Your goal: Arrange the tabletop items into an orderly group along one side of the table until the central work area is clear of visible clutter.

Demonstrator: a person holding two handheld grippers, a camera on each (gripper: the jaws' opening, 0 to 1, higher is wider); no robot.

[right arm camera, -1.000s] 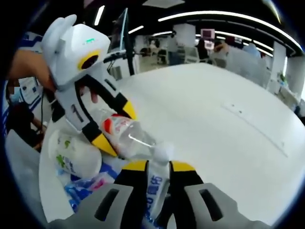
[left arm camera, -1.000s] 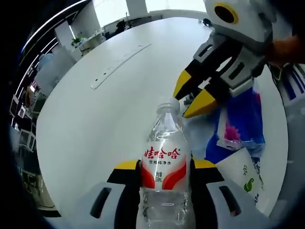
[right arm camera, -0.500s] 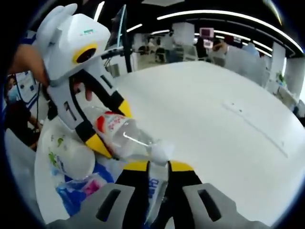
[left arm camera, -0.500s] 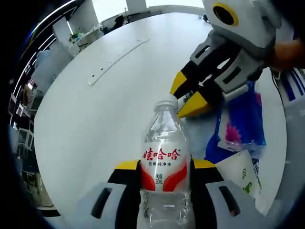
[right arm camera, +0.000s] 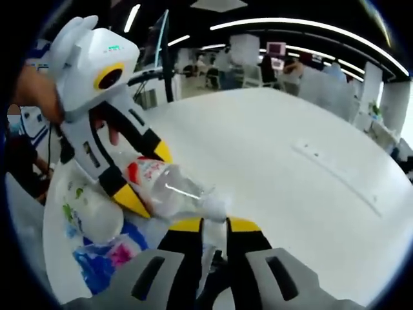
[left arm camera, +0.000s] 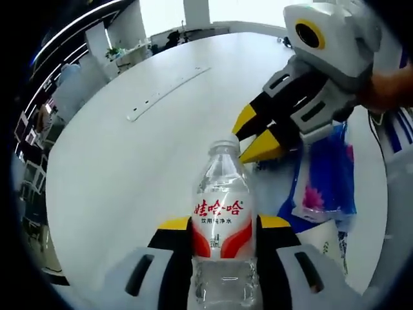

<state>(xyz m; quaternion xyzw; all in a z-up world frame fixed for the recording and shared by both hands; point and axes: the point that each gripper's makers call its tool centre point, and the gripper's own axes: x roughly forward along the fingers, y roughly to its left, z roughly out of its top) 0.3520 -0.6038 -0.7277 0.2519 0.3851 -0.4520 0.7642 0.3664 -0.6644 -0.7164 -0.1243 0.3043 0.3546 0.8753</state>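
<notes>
I had the left gripper [left arm camera: 222, 227] clenched on the body of the Wahaha water bottle [left arm camera: 222, 219], its yellow-tipped jaws pressing the red-and-white label from both sides, cap pointing away over the white table [left arm camera: 129, 161]. From the right gripper view the same bottle [right arm camera: 168, 187] lay tilted between the left gripper's jaws [right arm camera: 139, 177], near the table's left edge. The right gripper [right arm camera: 213, 226] had its jaws close together around something pale at the bottle's cap end; whether it truly gripped anything I could not tell.

To do this well, I judged I should keep the squeeze steady on the label band, lower the bottle upright beside the blue tissue pack [left arm camera: 326, 174] and the white paper cup [right arm camera: 90, 206], and let go only once its base sat flat.

Compared with a second before, the right gripper [left arm camera: 271, 132] sat slightly higher and further right of the cap in the left gripper view, and the blue pack under its tips was less covered.
</notes>
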